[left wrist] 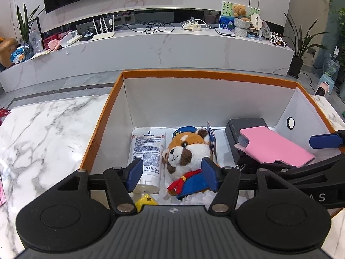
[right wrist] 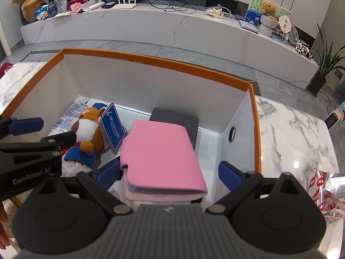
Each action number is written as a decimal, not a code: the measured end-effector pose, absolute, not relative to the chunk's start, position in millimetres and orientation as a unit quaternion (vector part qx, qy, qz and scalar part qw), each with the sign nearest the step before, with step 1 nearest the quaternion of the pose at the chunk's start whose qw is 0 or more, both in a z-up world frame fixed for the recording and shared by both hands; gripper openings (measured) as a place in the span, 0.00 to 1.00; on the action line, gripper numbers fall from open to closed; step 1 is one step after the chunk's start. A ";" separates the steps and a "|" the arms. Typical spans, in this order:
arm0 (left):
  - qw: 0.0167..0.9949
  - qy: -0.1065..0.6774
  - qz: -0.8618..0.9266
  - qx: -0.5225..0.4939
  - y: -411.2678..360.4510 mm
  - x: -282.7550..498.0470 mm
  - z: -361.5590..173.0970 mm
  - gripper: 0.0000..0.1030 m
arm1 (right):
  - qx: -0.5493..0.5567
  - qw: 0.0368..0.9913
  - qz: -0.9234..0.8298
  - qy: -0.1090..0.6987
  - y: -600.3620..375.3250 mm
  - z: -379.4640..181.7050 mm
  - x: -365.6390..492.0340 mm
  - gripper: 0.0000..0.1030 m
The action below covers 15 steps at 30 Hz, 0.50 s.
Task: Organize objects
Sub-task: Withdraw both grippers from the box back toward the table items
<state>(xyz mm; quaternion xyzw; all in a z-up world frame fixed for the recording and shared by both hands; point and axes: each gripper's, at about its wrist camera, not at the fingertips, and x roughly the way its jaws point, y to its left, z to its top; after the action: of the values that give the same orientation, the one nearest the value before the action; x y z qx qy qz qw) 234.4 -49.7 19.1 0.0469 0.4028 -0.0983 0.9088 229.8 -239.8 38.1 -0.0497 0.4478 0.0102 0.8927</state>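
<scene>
An orange-rimmed white box (left wrist: 207, 74) (right wrist: 163, 63) stands on the marble table. Inside lie a Vaseline tube (left wrist: 147, 153), a plush red panda in a blue outfit (left wrist: 186, 157) (right wrist: 88, 129) with a blue tag (right wrist: 112, 127), a dark box (left wrist: 243, 127) (right wrist: 174, 118) and a pink case (left wrist: 276, 145) (right wrist: 160, 157) resting on it. My left gripper (left wrist: 172, 174) is open, its pads either side of the plush and apart from it. My right gripper (right wrist: 170, 172) is open, its pads flanking the near end of the pink case without touching.
A yellow object (left wrist: 146, 200) peeks out under the left gripper. A crinkled silver and red wrapper (right wrist: 325, 192) lies on the marble table (left wrist: 47, 133) right of the box. A marble TV bench (left wrist: 151, 49) with clutter and potted plants stands across the floor.
</scene>
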 end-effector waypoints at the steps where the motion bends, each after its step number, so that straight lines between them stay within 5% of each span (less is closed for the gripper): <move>1: 0.909 0.402 -0.099 0.047 -49.9 233.8 19.6 0.70 | -0.050 0.893 0.011 0.446 -240.6 38.5 229.0 0.95; 15: 0.918 0.386 -0.090 0.021 -43.1 212.4 29.2 0.80 | -0.048 0.905 0.018 0.423 -244.6 47.8 208.0 0.97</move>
<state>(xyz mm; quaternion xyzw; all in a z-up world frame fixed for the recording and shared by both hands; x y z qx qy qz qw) 212.4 -43.1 29.2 0.0215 0.3864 -0.0901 0.9177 208.0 -244.6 47.8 -0.0482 0.4232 0.0184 0.9045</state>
